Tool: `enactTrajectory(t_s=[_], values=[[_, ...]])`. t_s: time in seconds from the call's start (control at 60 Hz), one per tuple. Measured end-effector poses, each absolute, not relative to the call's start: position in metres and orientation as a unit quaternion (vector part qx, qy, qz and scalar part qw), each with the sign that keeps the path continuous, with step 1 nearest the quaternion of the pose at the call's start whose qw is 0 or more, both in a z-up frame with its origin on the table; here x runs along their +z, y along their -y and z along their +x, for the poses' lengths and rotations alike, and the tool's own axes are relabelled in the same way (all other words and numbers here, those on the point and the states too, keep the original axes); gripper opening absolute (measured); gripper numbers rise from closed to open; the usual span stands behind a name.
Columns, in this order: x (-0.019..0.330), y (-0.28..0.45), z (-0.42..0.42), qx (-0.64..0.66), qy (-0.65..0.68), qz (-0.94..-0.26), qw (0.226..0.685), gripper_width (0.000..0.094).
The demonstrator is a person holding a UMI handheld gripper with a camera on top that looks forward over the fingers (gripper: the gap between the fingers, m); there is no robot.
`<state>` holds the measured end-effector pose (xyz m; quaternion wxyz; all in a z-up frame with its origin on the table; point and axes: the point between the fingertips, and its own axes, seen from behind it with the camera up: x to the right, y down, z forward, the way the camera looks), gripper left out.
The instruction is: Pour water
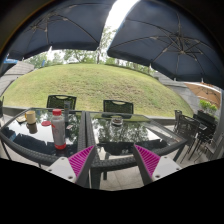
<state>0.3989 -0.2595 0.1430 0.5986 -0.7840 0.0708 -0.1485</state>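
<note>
Bottle [58, 128] (1), perhaps 1 jar [116, 125], beyond open jaws.

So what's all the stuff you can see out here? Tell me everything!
Glass table: one, dark frame, just beyond the fingers.
Bottle: one, clear with a red cap and pink base, on the table's left part.
Glass jar: one, clear, mid-table.
Cup: one, tan, far left of the table.
Chairs: several, dark, around the table.
Umbrellas: two, dark, overhead.
Lawn: green, behind the chairs.
Gripper: one, pink pads, open, holding nothing.
</note>
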Motion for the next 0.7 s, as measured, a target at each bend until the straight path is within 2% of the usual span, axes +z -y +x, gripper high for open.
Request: enactTrajectory(t_s=[0.167,0.333,0.517,0.7], values=[[0.150,0.239,0.340,-0.093,-0.055,-0.789,0.605,0.0800],[0.135,0.210,0.303,-0.062,-0.016,-0.794,0.605,0.0795],[0.124,0.145,0.229,0.008,0.018,-0.786,0.618,0.0791],[0.104,0.069,0.202,0.024,0.003,-0.780,0.625,0.0792]])
